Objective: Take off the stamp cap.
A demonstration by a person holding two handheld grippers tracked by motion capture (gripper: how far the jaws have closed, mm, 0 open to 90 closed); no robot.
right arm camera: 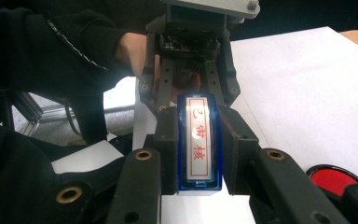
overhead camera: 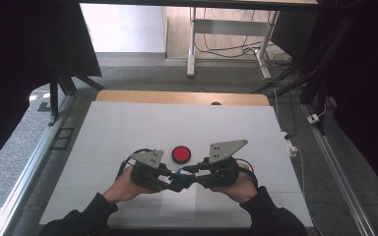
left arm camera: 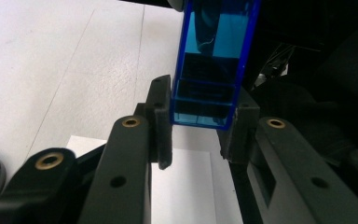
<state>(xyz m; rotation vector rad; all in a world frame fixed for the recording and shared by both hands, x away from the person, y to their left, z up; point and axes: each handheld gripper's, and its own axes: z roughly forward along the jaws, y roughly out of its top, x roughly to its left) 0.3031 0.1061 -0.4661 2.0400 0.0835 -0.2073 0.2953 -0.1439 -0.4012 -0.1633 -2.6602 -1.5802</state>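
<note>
A blue stamp (right arm camera: 200,142) sits clamped between the right gripper's (right arm camera: 199,149) fingers (right arm camera: 167,149); the left gripper (right arm camera: 189,100) grips its far end.

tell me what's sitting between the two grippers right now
A blue translucent box bridges them: the left gripper clamps one end, the right gripper the other. The high view shows it spanning the gap, held above the white table cover.
</note>
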